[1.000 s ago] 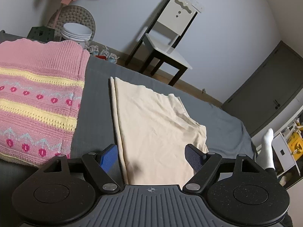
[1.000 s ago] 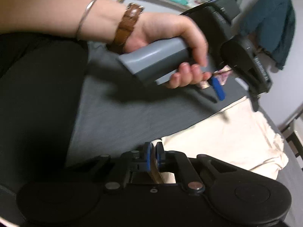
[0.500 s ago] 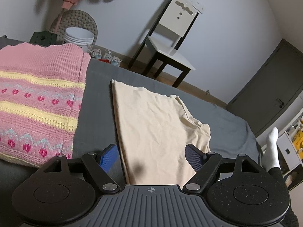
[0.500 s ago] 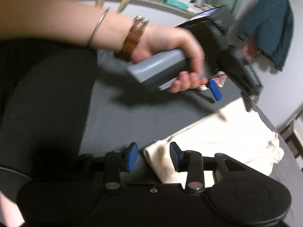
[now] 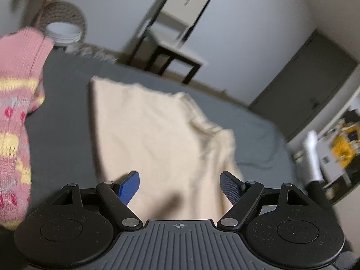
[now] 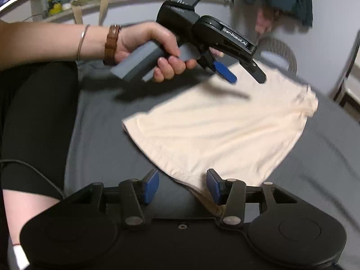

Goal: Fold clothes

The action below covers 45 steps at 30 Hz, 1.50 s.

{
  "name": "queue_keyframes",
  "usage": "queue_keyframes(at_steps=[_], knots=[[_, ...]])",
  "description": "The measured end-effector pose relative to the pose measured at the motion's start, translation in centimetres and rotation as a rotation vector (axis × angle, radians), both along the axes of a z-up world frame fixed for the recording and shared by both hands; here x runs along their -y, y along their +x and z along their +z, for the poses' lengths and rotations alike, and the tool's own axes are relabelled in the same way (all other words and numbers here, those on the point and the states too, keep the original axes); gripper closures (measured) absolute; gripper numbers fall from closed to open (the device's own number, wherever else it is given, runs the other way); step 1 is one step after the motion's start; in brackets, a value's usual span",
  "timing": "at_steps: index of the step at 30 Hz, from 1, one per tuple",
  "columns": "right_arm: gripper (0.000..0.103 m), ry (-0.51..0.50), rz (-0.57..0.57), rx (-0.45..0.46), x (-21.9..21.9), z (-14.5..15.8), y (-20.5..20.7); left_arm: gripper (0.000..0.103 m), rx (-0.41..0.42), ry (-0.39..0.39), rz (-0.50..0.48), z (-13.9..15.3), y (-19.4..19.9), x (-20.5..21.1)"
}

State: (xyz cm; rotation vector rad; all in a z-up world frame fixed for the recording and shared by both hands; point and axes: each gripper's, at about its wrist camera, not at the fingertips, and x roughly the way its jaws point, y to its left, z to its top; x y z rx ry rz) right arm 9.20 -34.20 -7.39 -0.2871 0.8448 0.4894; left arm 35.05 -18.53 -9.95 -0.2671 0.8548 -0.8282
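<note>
In the left wrist view the left gripper hangs with its 2 ribbed blue pads wide apart and empty over the near end of a smooth cream shirt, folded to a long panel on the grey bedsheet, with a chunky pink knit sweater banded in yellow at the left edge. In the right wrist view the right gripper is likewise spread wide, holding nothing, the shirt's stitched hem lying between its fingers, while a hand with a brown leather strap grips the other tool's grey handle at the far left.

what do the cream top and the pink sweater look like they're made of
Cream top: apparently thin, matte jersey, perhaps cotton; it lies limp with soft creases and a stitched hem. Pink sweater: chunky knit yarn, ribbed and patterned; fibre unclear.
</note>
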Motion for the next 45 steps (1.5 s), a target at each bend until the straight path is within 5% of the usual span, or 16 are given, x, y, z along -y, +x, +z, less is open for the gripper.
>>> queue_keyframes(at_steps=[7,16,24,27,32,38,41,45], knots=[[0.056,-0.014,0.04,-0.012,-1.0,0.0,-1.1,0.024,0.077,0.027,0.006,-0.3,1.6,0.4],[0.054,-0.207,0.231,0.167,-9.4,0.5,-2.3,0.023,0.139,0.061,0.012,0.8,1.4,0.5],[0.049,-0.108,0.149,0.066,-10.8,-0.5,0.3,0.024,0.199,0.128,-0.014,0.2,2.0,1.5],[0.049,-0.066,0.102,0.035,-10.7,-0.6,1.0,0.023,0.186,0.104,0.009,0.4,2.5,1.3],[0.048,-0.062,0.1,0.11,-10.3,0.9,-0.8,0.024,0.178,0.027,0.059,2.0,2.4,-0.3],[0.052,-0.289,0.246,0.225,-11.1,0.0,-3.2,0.023,0.377,0.089,0.047,7.6,-1.9,-2.2],[0.074,-0.315,0.251,0.236,-11.5,-0.4,-3.2,0.023,0.5,0.194,0.053,10.0,-5.0,-2.8],[0.088,-0.286,0.214,0.227,-11.6,-0.6,-2.6,0.023,0.653,0.245,0.045,12.0,-9.6,-4.5]])
